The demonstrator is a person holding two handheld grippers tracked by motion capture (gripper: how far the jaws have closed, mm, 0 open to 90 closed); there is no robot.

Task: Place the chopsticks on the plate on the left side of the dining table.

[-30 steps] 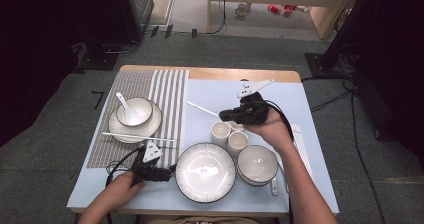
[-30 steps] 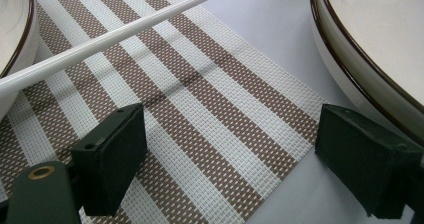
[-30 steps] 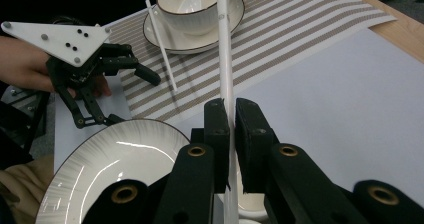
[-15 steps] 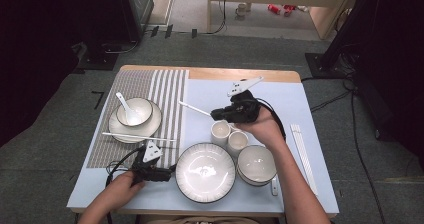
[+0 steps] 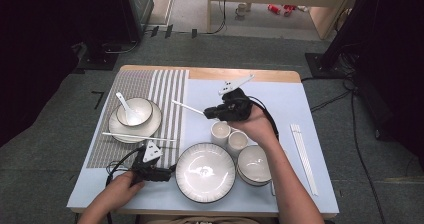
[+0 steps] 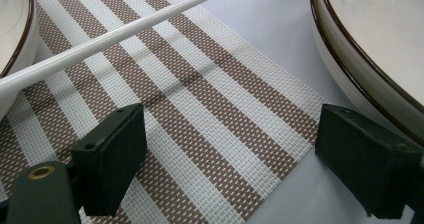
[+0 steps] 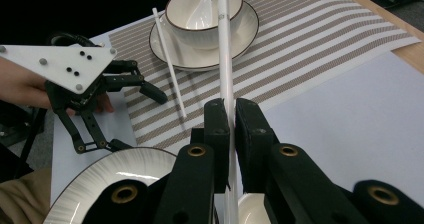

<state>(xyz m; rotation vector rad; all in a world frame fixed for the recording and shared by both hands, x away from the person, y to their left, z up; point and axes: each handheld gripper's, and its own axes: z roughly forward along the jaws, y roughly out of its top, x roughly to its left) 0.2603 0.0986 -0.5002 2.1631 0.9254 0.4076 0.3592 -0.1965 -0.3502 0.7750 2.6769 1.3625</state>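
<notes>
mostly clear: right tongs (image 7: 229, 115) pinch chopstick (image 7: 223, 44), its near end hidden between pads; left tongs (image 6: 230, 159) wide, empty.

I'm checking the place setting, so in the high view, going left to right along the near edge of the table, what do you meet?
Left hand-held gripper → large empty plate → stacked bowls → pair of white chopsticks by the right edge.
</notes>
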